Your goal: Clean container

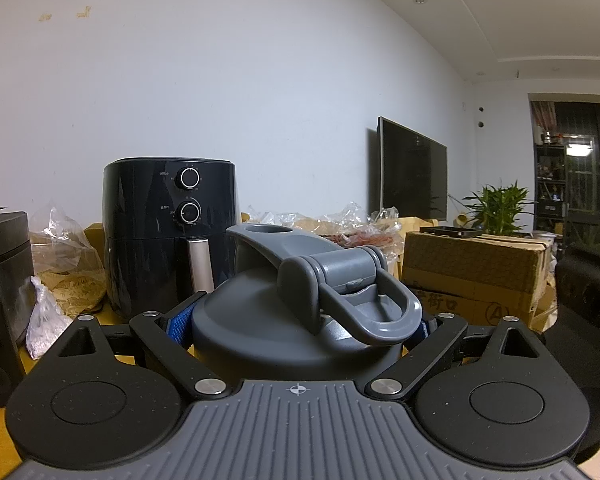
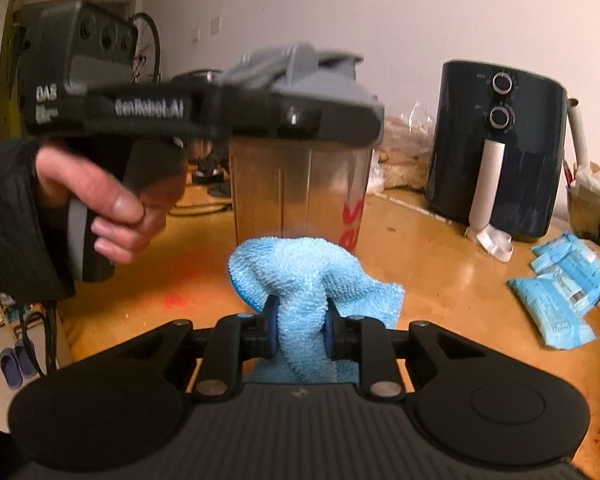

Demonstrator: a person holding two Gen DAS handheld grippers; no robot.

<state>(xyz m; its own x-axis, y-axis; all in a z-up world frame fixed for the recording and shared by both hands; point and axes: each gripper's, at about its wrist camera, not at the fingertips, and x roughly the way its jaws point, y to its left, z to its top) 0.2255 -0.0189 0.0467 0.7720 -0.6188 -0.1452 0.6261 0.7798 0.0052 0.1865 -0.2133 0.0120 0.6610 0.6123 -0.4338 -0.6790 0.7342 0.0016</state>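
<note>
The clear plastic shaker bottle with a grey flip-cap lid is what you are cleaning, and it stands upright on the glossy orange-brown wooden worktop, in front of the black air fryer with two round dials. Your left gripper has its blue-padded fingers closed around the lid band, one on each side, steadying the bottle from the top; in the right wrist view your left hand shows on that gripper's handle. Your right gripper has its fingers pressed in on a fluffy light-blue microfibre cloth, which bunches up above the pads and hangs just before the lower wall of the bottle. Whether the cloth touches the plastic I cannot tell; it looks very near.

By my reading you are at the wiping step, with the bottle braced and the cloth brought up to its side. The red lettering on the wall marks the face you are meeting.

Next, press the cloth flat on the wall and sweep it over the surface while your left fingers keep the bottle from turning or tipping. Keep the pinch on the cloth firm, since only a fold of it is caught. The blue snack packets to the right lie well apart from your path.
</note>
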